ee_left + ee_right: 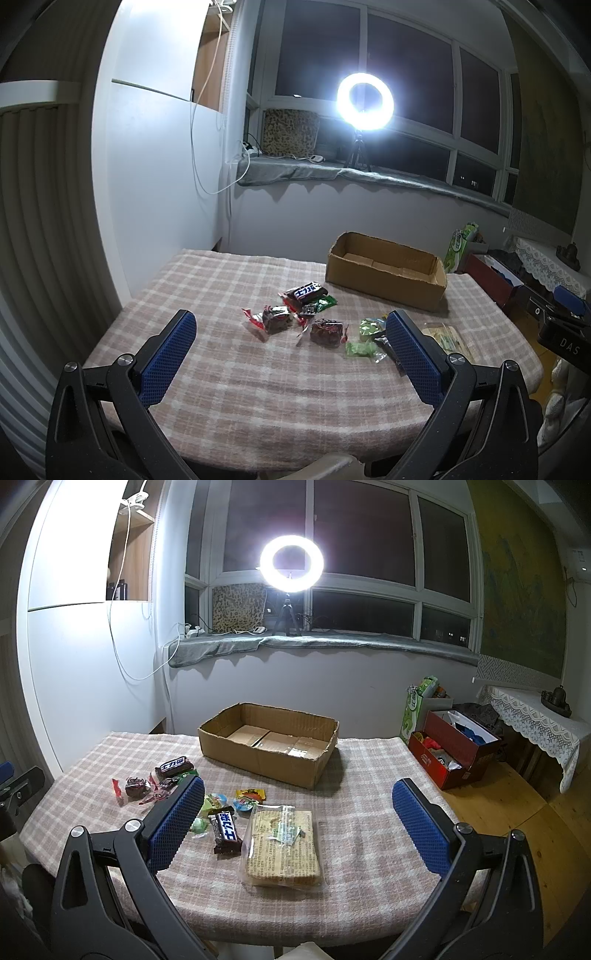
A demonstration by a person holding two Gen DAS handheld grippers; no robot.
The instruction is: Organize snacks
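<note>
Loose snacks lie on a checked tablecloth (229, 391). In the left wrist view: a chocolate bar (306, 291), two dark red-wrapped candies (276, 318) (328, 333) and green sweets (364, 338). My left gripper (291, 352) is open and empty, above the table's near edge. In the right wrist view: a clear bag of crackers (282, 843), a chocolate bar (226, 832), a second bar (174, 767) and small sweets (248, 800). My right gripper (297, 821) is open and empty, above the cracker bag. An open, empty cardboard box (269, 743) stands at the table's far side; it also shows in the left wrist view (386, 271).
A bright ring light (291, 563) on a tripod stands on the window sill. A white cabinet (159, 166) is at the left. On the floor to the right are a red box (456, 753), a green bag (415, 709) and a lace-covered side table (535, 720).
</note>
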